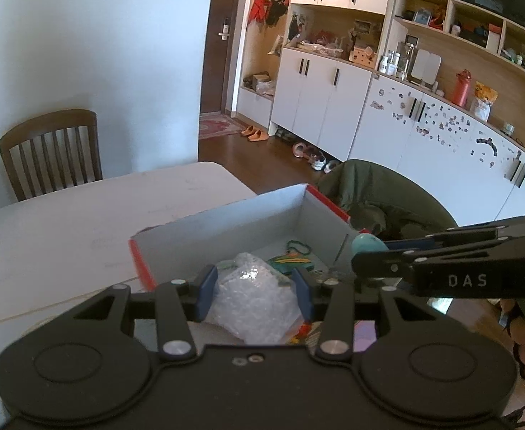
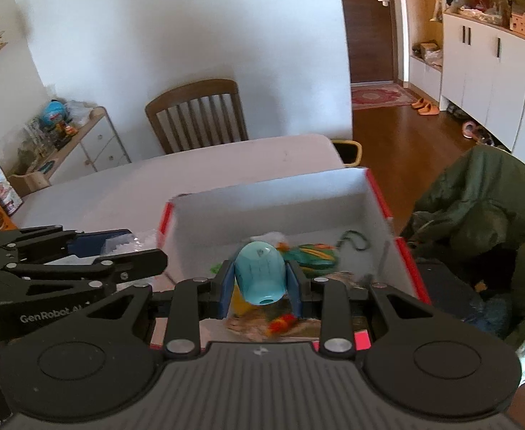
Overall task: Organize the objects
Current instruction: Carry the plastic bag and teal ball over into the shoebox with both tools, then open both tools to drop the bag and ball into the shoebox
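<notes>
Crinkled clear plastic fills my left gripper [image 1: 255,292]: the blue pads are clamped on either side of a bubble-wrap bundle [image 1: 253,301], which I'm carrying above the near edge of the open cardboard box [image 1: 226,229] on the white table [image 1: 65,222]. My right gripper [image 2: 260,283] is clenched on a teal egg-shaped toy [image 2: 260,274], its long axis running along the fingers, the end with the small hole pointing back toward the camera. Both loads sit over the box's near half, with the box interior lying straight ahead of and below each claw; a green-and-orange toy [image 2: 311,254] and a dark cord loop [image 2: 355,240] already rest on its floor. The grippers are just beside each other, the left one to the left of the right, close to the red-edged left wall [image 2: 165,222]. I judge the right claw the deeper of the two over the opening, so it looks better placed to let go first. The risk I see is the two claws crowding as they lower together.
</notes>
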Demonstrator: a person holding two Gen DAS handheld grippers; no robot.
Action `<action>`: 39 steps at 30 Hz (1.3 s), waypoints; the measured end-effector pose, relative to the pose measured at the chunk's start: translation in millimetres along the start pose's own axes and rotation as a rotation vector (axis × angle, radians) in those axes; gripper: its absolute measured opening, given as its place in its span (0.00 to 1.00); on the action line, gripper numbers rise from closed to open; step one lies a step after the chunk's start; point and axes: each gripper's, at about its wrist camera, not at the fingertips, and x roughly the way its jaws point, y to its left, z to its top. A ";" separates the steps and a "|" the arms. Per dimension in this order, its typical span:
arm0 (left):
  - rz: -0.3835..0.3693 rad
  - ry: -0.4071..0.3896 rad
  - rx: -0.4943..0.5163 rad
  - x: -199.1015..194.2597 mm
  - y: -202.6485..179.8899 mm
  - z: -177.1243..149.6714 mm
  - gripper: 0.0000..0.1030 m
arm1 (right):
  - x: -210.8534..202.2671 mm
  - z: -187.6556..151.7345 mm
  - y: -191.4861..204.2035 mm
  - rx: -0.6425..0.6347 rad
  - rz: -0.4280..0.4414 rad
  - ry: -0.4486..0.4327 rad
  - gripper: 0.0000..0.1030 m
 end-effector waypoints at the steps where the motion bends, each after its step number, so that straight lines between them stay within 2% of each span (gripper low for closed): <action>1: 0.003 0.004 0.000 2.8 -2.5 -0.8 0.43 | 0.6 -0.3 -5.3 0.000 -0.004 0.001 0.30; 8: 0.018 0.049 -0.017 31.7 -15.1 -4.1 0.43 | 12.5 0.9 -37.9 -0.027 -0.027 0.010 0.30; 15: 0.053 0.090 -0.021 63.7 -18.6 -3.9 0.43 | 37.4 -0.2 -52.9 -0.053 -0.028 0.046 0.30; 28: 0.125 0.149 0.003 113.8 -11.2 3.5 0.43 | 99.6 -3.3 -34.8 -0.220 -0.037 0.113 0.30; 39: 0.118 0.213 -0.037 133.7 0.4 -5.1 0.43 | 127.2 -12.8 -35.4 -0.283 -0.052 0.180 0.30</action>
